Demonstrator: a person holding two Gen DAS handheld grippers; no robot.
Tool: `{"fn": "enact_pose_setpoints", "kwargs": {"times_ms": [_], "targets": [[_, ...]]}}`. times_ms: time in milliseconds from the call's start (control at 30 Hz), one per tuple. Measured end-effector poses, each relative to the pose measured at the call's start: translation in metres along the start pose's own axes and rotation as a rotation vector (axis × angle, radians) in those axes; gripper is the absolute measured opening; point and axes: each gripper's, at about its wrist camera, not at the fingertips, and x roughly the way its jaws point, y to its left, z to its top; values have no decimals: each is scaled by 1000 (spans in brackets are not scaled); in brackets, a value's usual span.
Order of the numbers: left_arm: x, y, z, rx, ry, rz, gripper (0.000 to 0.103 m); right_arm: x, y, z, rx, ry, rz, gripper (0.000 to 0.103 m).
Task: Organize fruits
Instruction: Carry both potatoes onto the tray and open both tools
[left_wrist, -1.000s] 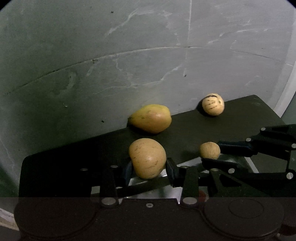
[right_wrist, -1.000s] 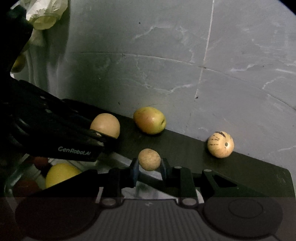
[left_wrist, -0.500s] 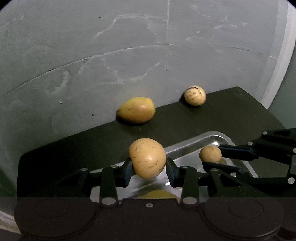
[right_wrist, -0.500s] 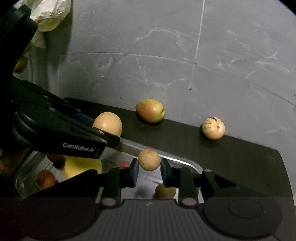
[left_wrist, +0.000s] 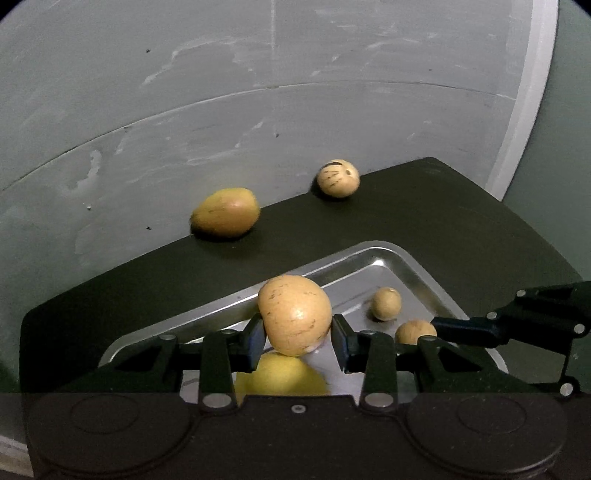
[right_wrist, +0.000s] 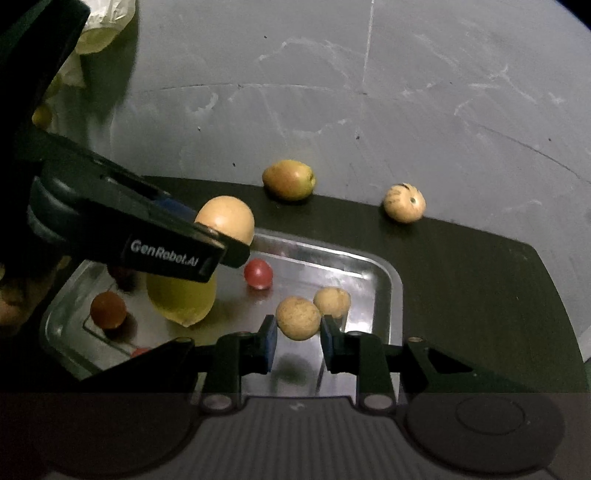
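My left gripper (left_wrist: 298, 334) is shut on a large tan fruit (left_wrist: 294, 315) and holds it above the metal tray (left_wrist: 369, 254). In the right wrist view the same tan fruit (right_wrist: 227, 219) shows over the tray's far rim (right_wrist: 384, 266). My right gripper (right_wrist: 298, 336) is shut on a small brown round fruit (right_wrist: 298, 318), also above the tray. A second small brown fruit (right_wrist: 332, 302) lies in the tray just beyond it. A yellow lemon (right_wrist: 181, 295), a red fruit (right_wrist: 258, 273) and an orange-red fruit (right_wrist: 108, 309) lie in the tray too.
On the black mat (right_wrist: 461, 266) behind the tray rest a yellow-red mango-like fruit (right_wrist: 289, 180) and a striped round fruit (right_wrist: 404, 203), near the mat's far edge. Beyond it is grey stone floor. A white bag (right_wrist: 99, 26) sits at the far left.
Both grippers have drawn back over the tray, each still holding its fruit. More of the tray and its contents now show, and the two fruits on the mat look farther away.
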Motion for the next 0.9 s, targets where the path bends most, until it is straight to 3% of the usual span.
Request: {"fn": "enact_pose_setpoints", "kwargs": {"times_ms": [467,900], "targets": [[-11,-23,-13,75,16,-81,40,-14,6,-38,56,41,-31,28],[-12,-40,-30,116,66,-120,40,-25,10,-47,78,50,-44,28]]}}
